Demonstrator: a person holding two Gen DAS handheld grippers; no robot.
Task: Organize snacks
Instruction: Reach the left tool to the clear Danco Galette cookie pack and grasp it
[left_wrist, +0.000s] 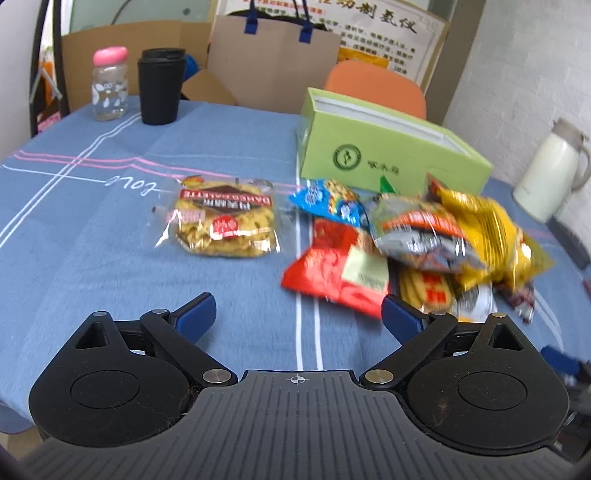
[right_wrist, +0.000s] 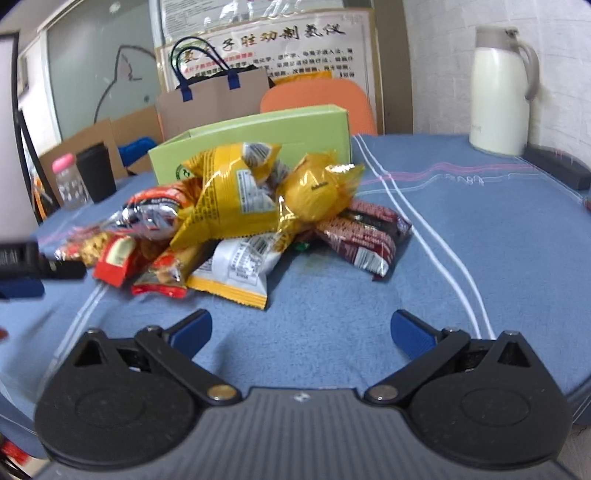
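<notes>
Blue cloth covers the table (left_wrist: 92, 229). One green box (left_wrist: 388, 155) stands toward its far edge; just before it lies one heap of snack packets (right_wrist: 240, 221), with one clear-wrapped pastry (left_wrist: 225, 225) apart nearer the middle. Left gripper (left_wrist: 299, 317) and right gripper (right_wrist: 301, 332) both gape, empty.

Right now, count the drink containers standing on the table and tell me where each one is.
3. The pink-capped bottle and the black cup stand side by side at the far left edge; the white jug stands at the far right by the wall. The green box may hide others.
</notes>
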